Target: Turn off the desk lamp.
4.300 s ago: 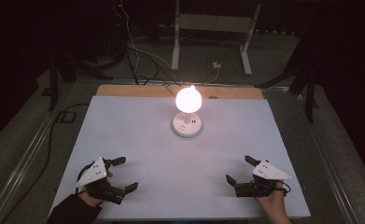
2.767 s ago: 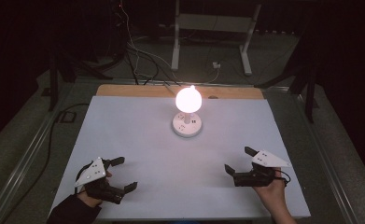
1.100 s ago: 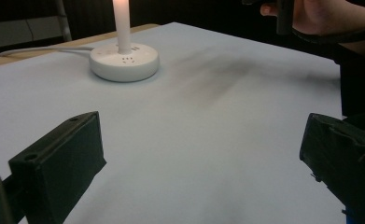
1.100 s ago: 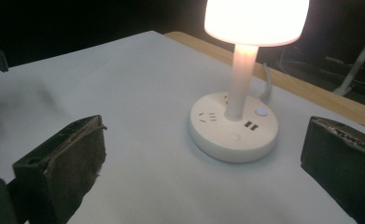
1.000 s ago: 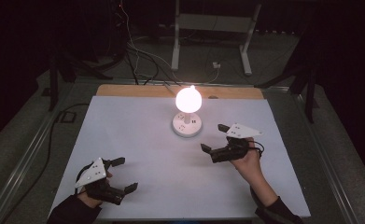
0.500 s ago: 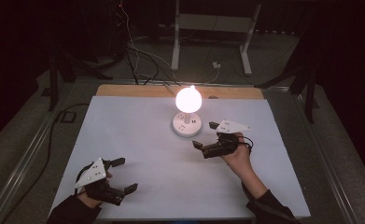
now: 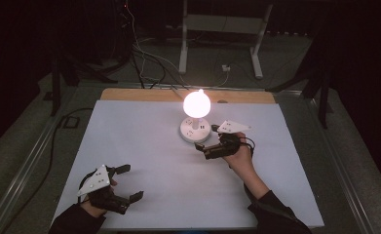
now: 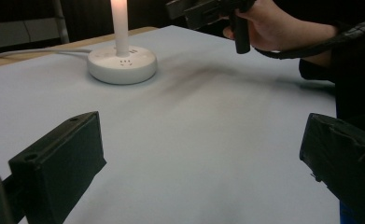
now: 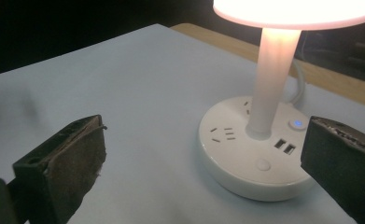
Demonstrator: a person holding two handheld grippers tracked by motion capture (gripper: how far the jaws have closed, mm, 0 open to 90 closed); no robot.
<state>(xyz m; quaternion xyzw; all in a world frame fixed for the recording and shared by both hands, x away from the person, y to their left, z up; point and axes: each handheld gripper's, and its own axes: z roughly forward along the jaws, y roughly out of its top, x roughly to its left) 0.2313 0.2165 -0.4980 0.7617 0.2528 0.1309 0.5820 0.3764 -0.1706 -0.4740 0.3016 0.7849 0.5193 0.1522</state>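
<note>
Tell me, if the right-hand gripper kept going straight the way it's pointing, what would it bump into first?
Most likely the round white base of the lit lamp. The right gripper is open and aimed at it, with bare table between. Depth is hard to judge, but nothing else lies in that line.

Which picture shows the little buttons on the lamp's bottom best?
The right gripper view: the lamp base is close, showing its buttons, USB ports and sockets. The left gripper view shows faint socket marks; in the high view it is a small white disc.
</note>
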